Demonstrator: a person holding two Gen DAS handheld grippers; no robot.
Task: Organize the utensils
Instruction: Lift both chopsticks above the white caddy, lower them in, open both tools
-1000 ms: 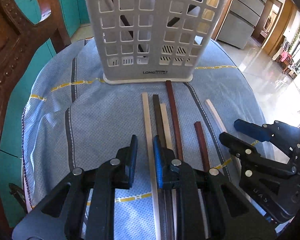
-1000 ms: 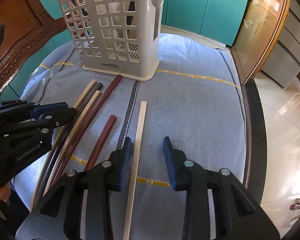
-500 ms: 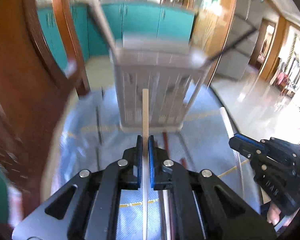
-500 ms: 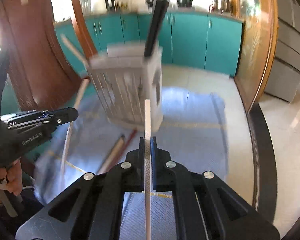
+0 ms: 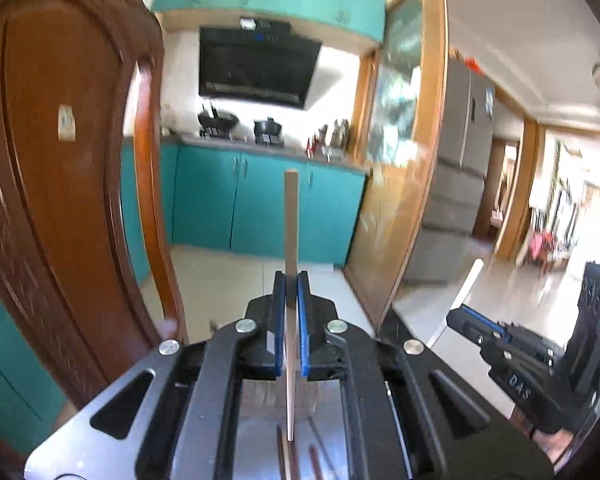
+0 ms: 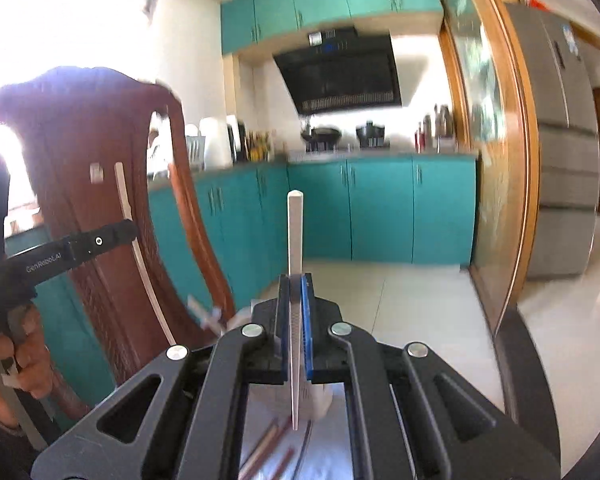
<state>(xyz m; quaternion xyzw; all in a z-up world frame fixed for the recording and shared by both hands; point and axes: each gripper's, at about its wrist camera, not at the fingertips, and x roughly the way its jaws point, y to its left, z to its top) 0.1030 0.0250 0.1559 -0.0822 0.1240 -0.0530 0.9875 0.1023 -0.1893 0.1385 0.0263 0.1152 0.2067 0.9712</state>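
Beige chopstick (image 5: 291, 216) upright in left gripper (image 5: 291, 284), white chopstick (image 6: 295, 232) likewise in right gripper (image 6: 296, 284)

bright daylight | window (image 6: 80, 32) glare – blown out | motion blur | fisheye-bent edges

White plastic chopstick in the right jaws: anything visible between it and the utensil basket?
Nothing visible blocks it. The white plastic chopstick is clamped upright in the right gripper, raised in open air. The basket is largely hidden beneath the gripper body, so that stretch can't be checked.
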